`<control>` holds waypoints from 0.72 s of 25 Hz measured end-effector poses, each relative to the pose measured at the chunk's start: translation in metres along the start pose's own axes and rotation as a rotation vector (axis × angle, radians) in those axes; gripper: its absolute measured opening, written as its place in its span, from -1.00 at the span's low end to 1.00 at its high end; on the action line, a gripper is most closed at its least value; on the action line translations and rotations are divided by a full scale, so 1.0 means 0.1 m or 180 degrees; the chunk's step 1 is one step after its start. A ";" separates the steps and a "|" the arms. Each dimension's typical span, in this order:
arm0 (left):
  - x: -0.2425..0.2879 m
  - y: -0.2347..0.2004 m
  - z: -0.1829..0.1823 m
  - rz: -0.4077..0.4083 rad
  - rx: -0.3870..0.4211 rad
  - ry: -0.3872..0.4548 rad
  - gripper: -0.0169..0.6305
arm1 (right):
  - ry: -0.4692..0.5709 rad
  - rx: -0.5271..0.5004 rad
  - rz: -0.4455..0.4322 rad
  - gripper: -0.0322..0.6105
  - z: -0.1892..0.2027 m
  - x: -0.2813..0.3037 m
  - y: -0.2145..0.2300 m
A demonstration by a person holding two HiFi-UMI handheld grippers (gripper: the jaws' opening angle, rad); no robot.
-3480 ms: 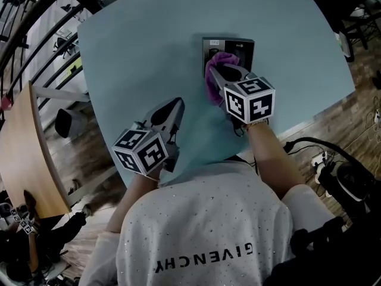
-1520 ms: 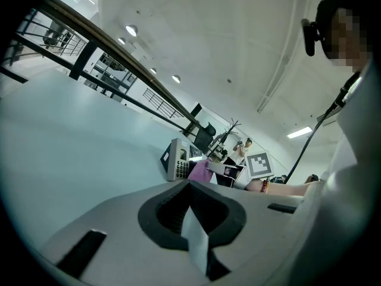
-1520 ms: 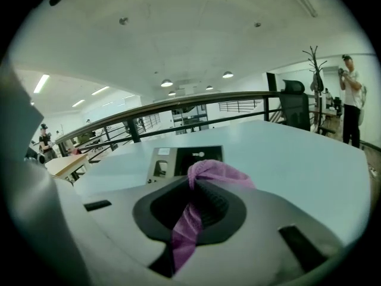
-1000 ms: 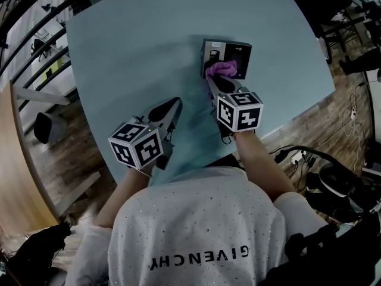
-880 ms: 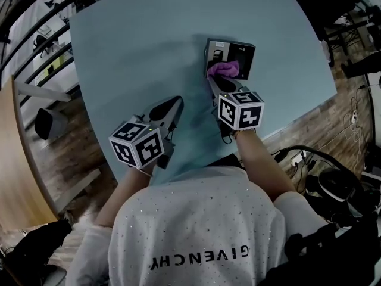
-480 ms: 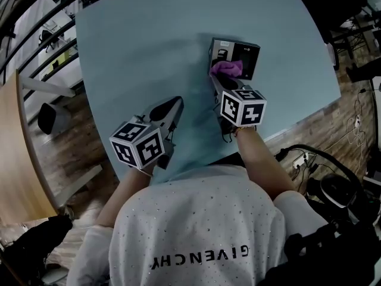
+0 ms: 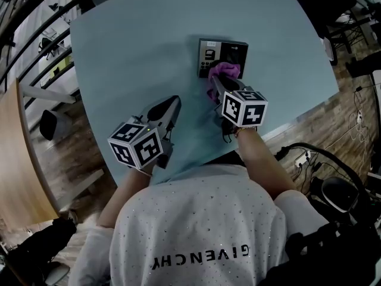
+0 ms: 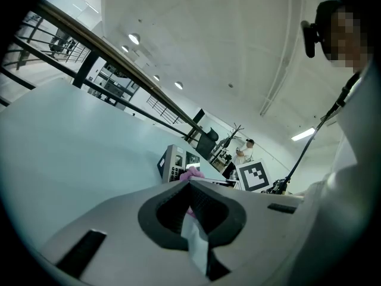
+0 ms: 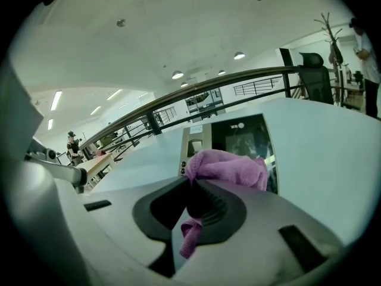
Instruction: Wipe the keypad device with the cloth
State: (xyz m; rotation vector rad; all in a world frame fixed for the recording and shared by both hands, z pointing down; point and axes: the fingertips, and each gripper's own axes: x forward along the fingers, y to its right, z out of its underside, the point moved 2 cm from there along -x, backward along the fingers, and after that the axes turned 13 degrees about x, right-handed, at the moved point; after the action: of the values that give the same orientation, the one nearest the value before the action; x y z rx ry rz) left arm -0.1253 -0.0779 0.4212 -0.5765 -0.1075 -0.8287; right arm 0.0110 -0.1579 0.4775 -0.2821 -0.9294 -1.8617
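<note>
The right gripper [image 9: 193, 186] has its 2 jaws clamped on a purple cloth [image 9: 229, 164]. A short tail of the cloth hangs back between the pads. The bunched cloth sits on the near edge of the keypad device [image 7: 223, 55] and spills a little toward the person. The device lies flat on the light blue table [image 7: 131, 52], toward the far side and somewhat right of centre. It has a dark panel on its right and a paler strip with a small screen and keys on its left (the keys are too small to read). The left gripper [image 8: 189, 183] is low over the table at the near left, well apart from the device. Its 2 jaws are closed together and hold nothing. Whether it touches the tabletop cannot be told.
</note>
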 end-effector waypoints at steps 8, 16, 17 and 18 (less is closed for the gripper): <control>0.17 0.20 -0.07 0.0089 0.0077 -0.0051 -0.92 | 0.0087 0.0148 0.0108 -0.81 -0.11 -0.17 0.29; 0.33 0.35 -0.09 0.0220 0.0154 -0.0099 -0.92 | 0.0197 0.0379 0.0277 -0.81 -0.18 -0.35 0.61; 0.33 0.35 -0.09 0.0229 0.0161 -0.0097 -0.92 | 0.0209 0.0405 0.0303 -0.81 -0.17 -0.37 0.64; 0.34 0.36 -0.10 0.0237 0.0167 -0.0095 -0.92 | 0.0219 0.0433 0.0327 -0.81 -0.17 -0.39 0.67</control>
State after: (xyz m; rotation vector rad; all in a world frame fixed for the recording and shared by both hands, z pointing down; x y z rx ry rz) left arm -0.0777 -0.0860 0.4074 -0.5406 -0.1340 -0.7432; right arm 0.0903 -0.1579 0.4763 -0.1784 -0.9715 -1.6955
